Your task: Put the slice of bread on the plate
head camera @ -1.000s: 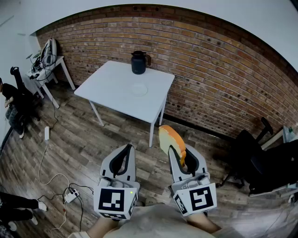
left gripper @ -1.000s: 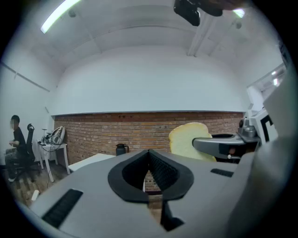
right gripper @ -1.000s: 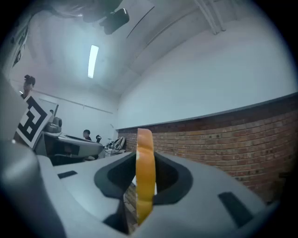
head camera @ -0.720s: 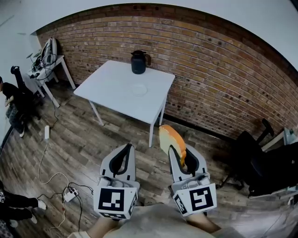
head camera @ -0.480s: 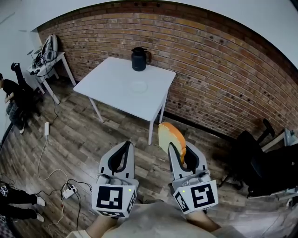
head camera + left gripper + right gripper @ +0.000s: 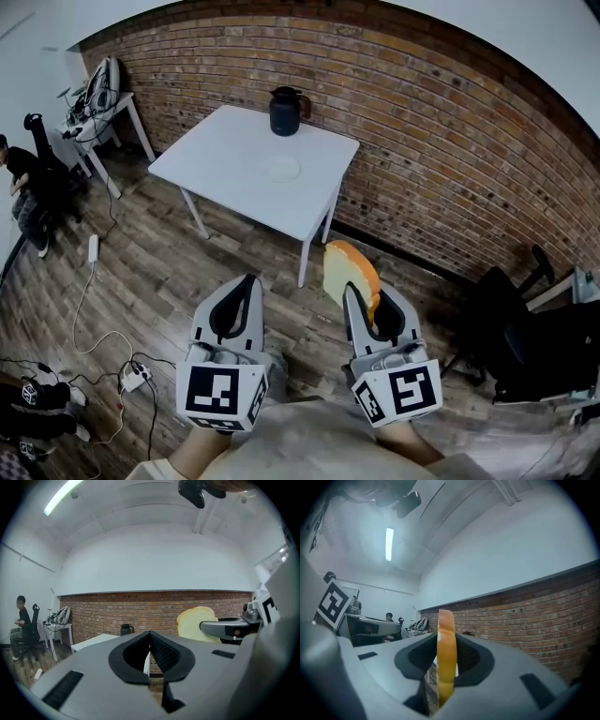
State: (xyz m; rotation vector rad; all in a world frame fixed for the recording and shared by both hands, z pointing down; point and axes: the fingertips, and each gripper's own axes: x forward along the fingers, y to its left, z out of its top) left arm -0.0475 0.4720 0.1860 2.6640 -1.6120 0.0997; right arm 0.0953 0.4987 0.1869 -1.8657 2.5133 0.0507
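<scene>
A slice of bread (image 6: 348, 270) with an orange crust stands upright in my right gripper (image 6: 367, 304), which is shut on its lower part. In the right gripper view the bread (image 6: 446, 658) shows edge-on between the pads. My left gripper (image 6: 247, 281) hangs beside it, shut and with nothing in it; its jaws (image 6: 150, 635) meet at the tip. Both grippers are above the wooden floor, short of the white table (image 6: 230, 150). A pale plate (image 6: 281, 169) lies near the table's middle. From the left gripper view the bread (image 6: 196, 623) appears at the right.
A dark jug (image 6: 285, 111) stands at the table's far edge, by the brick wall (image 6: 450, 141). A small side table with bags (image 6: 98, 108) and a seated person (image 6: 23, 183) are at the left. Cables (image 6: 131, 375) lie on the floor. Black chairs (image 6: 525, 328) are at the right.
The table sits slightly lower and nearer in the head view. The bread stays upright in the right gripper, and the left gripper has kept its place.
</scene>
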